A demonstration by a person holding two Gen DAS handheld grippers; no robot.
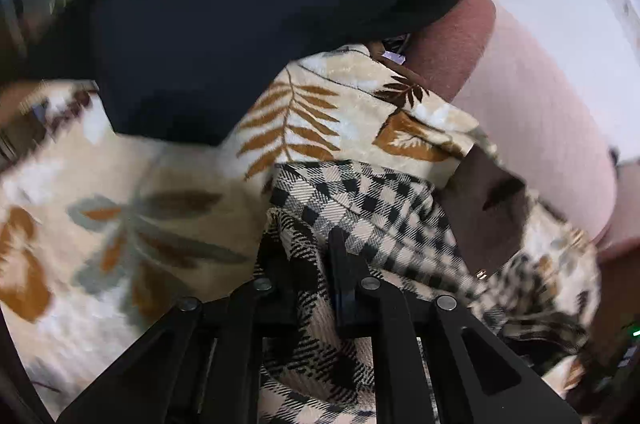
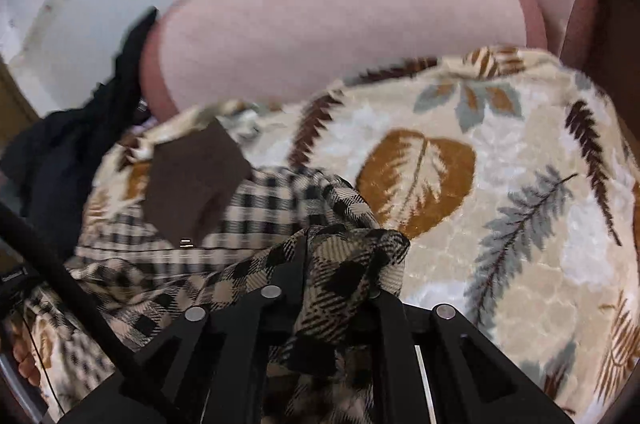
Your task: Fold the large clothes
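Both grippers are clamped on cloth: the left gripper (image 1: 308, 264) has its jaws closed on a bunched edge of the black-and-beige plaid garment (image 1: 360, 207), and the right gripper (image 2: 340, 264) is pinched the same way on another part of the same plaid cloth, a fold of it draped over the fingers. The garment hangs and trails between the two grips, so its long axis appears to run from one gripper to the other, with the loose bulk lying ahead of the jaws on the leaf-print blanket (image 2: 500, 191) that covers the seat. A brown rectangular patch (image 2: 192, 179) on the garment lies beyond the fingers, to the left in the right wrist view and to the right in the left wrist view, which puts the middle of the cloth between the hands. A dark garment (image 1: 208, 35) lies heaped at the far edge of the blanket against the pink cushion (image 2: 340, 23). The next move likely depends on keeping both held points level and well apart so the plaid spreads flat on the blanket, neither hand being clearly nearer.
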